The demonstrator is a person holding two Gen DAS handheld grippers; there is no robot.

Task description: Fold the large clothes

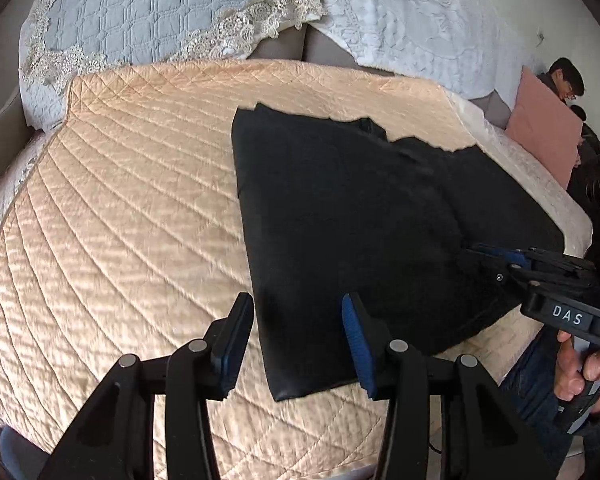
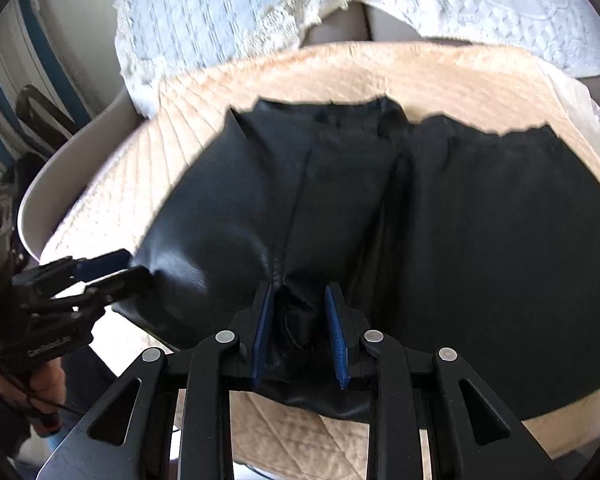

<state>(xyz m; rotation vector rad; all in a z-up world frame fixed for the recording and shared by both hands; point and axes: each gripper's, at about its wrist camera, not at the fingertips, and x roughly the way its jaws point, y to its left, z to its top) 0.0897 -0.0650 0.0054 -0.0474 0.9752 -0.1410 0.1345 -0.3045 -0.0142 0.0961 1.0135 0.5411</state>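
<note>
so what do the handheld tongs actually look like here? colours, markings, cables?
Both tongs, left and right, are black linkage frames with silver pivot pins and ribbed blue pads. The right body carries white "DAS" lettering. A thin dark cable trails from the left handle. Blue denim-like clothing shows behind the right one.

black garment (image 1: 340,208) on quilt (image 1: 120,220), left gripper (image 1: 296,336) seemingly empty

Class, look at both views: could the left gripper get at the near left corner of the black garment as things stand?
Probably yes. The left gripper hangs open right over that corner of the black garment, and nothing lies between them on the quilt.
</note>
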